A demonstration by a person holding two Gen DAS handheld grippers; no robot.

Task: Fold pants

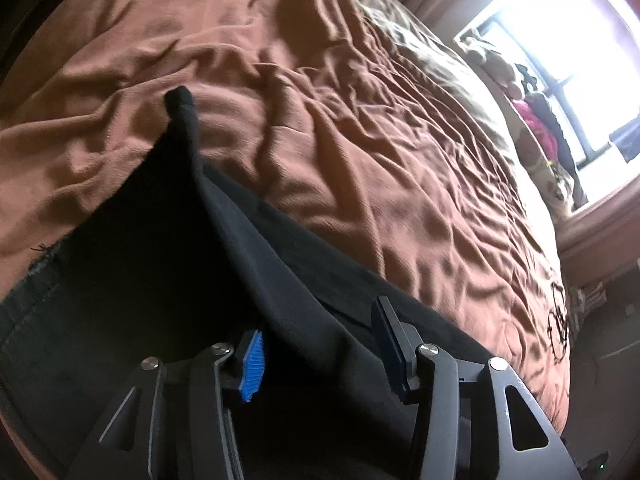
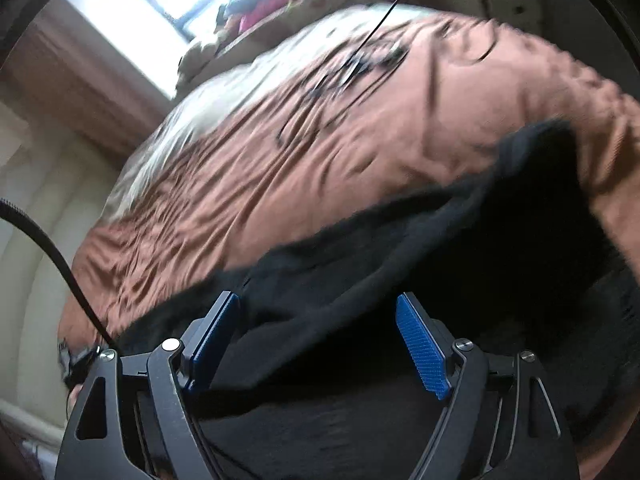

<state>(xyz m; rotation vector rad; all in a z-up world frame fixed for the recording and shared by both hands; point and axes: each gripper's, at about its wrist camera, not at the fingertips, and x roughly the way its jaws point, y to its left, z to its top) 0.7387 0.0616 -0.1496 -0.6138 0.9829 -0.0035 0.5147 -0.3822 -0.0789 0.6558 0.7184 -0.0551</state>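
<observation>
Black pants (image 1: 160, 260) lie on a rumpled rust-brown bed cover (image 1: 320, 100). In the left wrist view a ridge of the cloth rises to a point at the upper left. My left gripper (image 1: 320, 344) stands open low over the pants, with a fold of black cloth running loosely between its blue pads (image 1: 252, 364). In the blurred right wrist view the pants (image 2: 480, 260) spread to the right over the bed cover (image 2: 280, 160). My right gripper (image 2: 320, 328) is wide open above them, its pads (image 2: 420, 352) clear of the cloth.
A bright window (image 1: 560, 40) with a cluttered sill (image 1: 536, 120) lies beyond the far side of the bed. A thin black cord (image 2: 360, 60) is tangled on the cover. A thicker black cable (image 2: 52, 256) hangs at the left of the right wrist view. Floor (image 1: 608, 340) shows past the bed's edge.
</observation>
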